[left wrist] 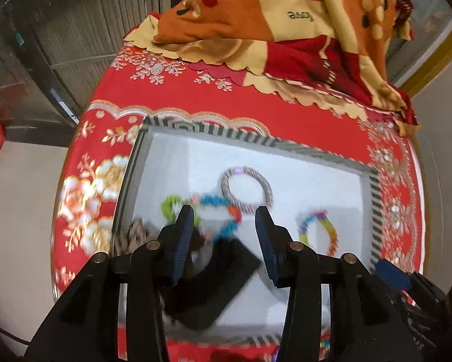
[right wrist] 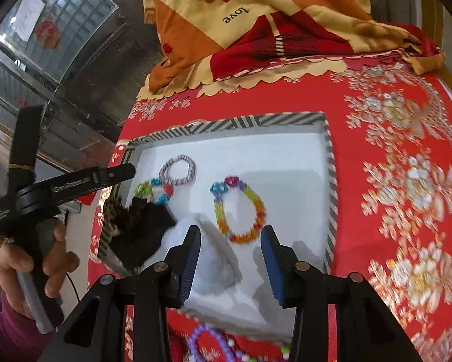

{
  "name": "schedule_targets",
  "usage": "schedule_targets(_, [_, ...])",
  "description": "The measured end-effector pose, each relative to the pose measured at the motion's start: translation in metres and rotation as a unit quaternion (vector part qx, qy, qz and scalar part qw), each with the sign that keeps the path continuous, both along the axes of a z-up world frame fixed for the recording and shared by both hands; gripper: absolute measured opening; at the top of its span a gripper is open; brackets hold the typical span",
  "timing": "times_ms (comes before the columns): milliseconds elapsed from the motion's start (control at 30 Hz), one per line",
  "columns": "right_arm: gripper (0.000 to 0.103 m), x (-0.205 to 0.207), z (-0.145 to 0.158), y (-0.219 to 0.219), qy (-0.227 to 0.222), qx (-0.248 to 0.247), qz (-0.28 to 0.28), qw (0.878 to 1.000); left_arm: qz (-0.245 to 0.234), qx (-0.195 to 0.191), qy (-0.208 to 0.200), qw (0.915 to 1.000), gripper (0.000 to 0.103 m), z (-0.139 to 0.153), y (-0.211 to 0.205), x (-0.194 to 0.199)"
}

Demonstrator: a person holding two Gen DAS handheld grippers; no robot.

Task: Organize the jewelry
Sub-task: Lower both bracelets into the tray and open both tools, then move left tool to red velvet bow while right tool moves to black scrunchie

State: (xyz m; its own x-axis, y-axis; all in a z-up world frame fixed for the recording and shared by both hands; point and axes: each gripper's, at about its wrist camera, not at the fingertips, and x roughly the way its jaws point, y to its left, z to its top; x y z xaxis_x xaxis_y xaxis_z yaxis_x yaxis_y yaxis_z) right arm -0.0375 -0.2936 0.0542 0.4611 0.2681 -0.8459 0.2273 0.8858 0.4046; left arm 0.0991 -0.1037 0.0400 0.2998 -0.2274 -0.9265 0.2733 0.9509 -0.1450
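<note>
While the red embroidered tablecloth (right wrist: 406,181) fills most of my view, a folded orange quilt (right wrist: 256,15) lies at its far side. Nearer sits a striped-rimmed tray (right wrist: 331,181) with a white floor. My left gripper (left wrist: 224,241) and right gripper (right wrist: 230,259) both hover over it, fingers spread, holding nothing. A rainbow bracelet (right wrist: 241,208) lies mid-tray, a grey bangle (right wrist: 179,173) farther left. Blur obscures a dark object (right wrist: 141,235) at the tray's left edge.

Bright, even indoor light w/ soft shadows on white tray (right wrist: 286,150) floor; motion blur smears bracelets, heavy fisheye bending and dark vignette at edges.
</note>
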Motion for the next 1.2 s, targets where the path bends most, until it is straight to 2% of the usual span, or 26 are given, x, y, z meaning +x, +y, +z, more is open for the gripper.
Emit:
schedule_targets(167, [0.039,-0.026,0.010,0.004,-0.006,-0.012,0.010,1.000,0.010,-0.011,-0.002,0.9999,0.042,0.010,0.010,-0.037])
schedule_targets(300, [0.040,-0.049,0.018,0.007,-0.022,-0.021,0.005,1.000,0.016,-0.004,-0.004,0.9999,0.042,0.019,0.020,-0.067])
schedule_targets(533, [0.040,-0.082,0.019,0.012,-0.016,-0.041,0.005,0.999,0.031,-0.006,-0.011,0.9995,0.042,0.030,0.034,-0.111])
schedule_targets(767, [0.040,-0.114,0.025,0.022,-0.022,-0.039,0.006,0.999,0.031,-0.010,-0.012,0.9994,0.042,0.032,0.038,-0.142])
schedule_targets(1000, [0.041,-0.141,0.024,0.022,-0.017,-0.027,-0.005,0.999,0.010,-0.010,0.010,0.9999,0.042,0.023,0.030,-0.172])
schedule_targets(1200, [0.041,-0.156,0.032,0.024,-0.010,-0.052,0.002,0.999,0.009,-0.025,0.006,0.9996,0.042,0.030,0.028,-0.188])
